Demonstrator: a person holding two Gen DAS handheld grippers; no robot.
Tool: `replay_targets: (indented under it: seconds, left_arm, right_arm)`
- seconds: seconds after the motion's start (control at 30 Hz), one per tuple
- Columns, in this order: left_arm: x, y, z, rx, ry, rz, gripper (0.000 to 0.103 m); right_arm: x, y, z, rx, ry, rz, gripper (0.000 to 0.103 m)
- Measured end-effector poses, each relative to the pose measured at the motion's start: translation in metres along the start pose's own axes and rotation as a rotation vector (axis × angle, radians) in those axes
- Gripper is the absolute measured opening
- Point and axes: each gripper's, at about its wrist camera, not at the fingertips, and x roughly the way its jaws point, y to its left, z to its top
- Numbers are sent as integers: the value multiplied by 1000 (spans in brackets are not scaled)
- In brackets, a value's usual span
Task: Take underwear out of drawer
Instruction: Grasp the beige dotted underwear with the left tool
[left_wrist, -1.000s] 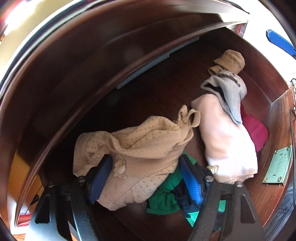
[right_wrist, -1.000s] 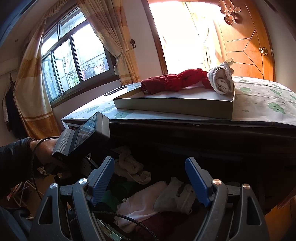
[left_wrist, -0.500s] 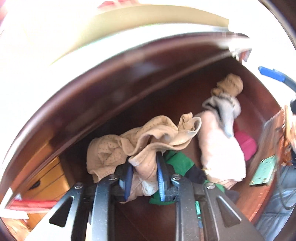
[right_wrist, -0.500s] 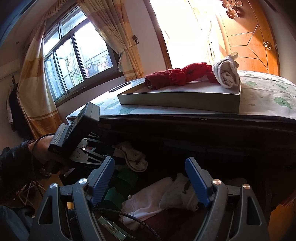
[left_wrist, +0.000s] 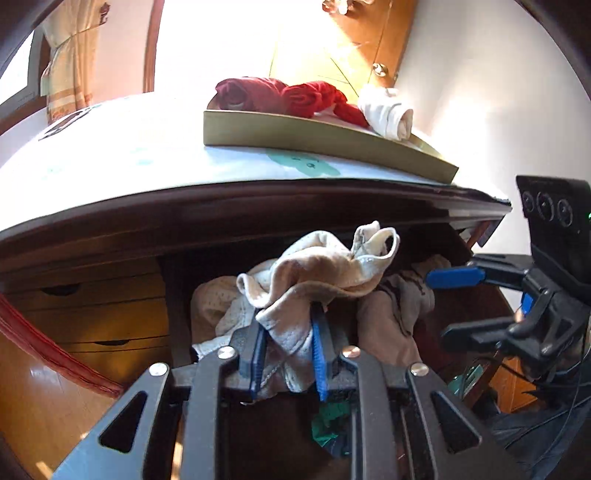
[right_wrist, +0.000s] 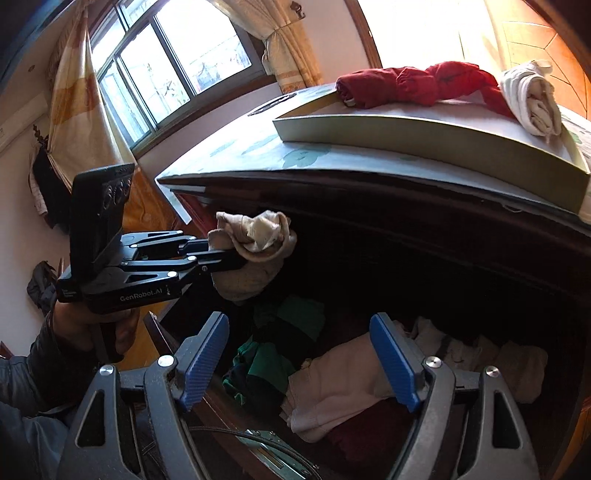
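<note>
My left gripper (left_wrist: 288, 332) is shut on a beige dotted pair of underwear (left_wrist: 321, 266), which hangs bunched around its blue pads, lifted above the open dark wooden drawer (right_wrist: 221, 406). In the right wrist view the same left gripper (right_wrist: 221, 258) holds the underwear (right_wrist: 255, 240) up at the drawer's left end, just under the dresser top. My right gripper (right_wrist: 299, 325) stands open over the drawer with nothing between its fingers. Below it lie a green garment (right_wrist: 280, 354) and a pale pink one (right_wrist: 340, 387). The right gripper (left_wrist: 443, 306) also shows at the right of the left wrist view.
On the dresser top sits a flat box (left_wrist: 332, 136) holding red rolled garments (left_wrist: 295, 98) and a white roll (left_wrist: 388, 114). Small wooden drawers (left_wrist: 92, 314) stand to the left. A window with curtains (right_wrist: 85, 96) is behind. A person's hand (right_wrist: 85, 328) grips the left tool.
The left gripper shut on the beige underwear and lifted it up from the drawer floor, tilting its view up to the dresser top. The right gripper shifted closer over the drawer, still open.
</note>
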Motion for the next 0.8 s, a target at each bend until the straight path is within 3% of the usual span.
replay_targets:
  seconds: [0.13,0.37,0.63,0.8]
  left_arm:
    - [0,8,-8,-79,-42,-20,20]
    - [-6,16,-7,-116,-67,-32,20]
    - [0,14,-9,-127,-41,-38,20]
    - [1,16,-8,-140,-34,-45,20]
  right_arm:
    - [35,9,10,-25,128,-6,81]
    - [86,20,18,-34,307,21,81]
    - [127,31,23,-64,436,-7,81]
    - [148,33,28,-48,491,19,81]
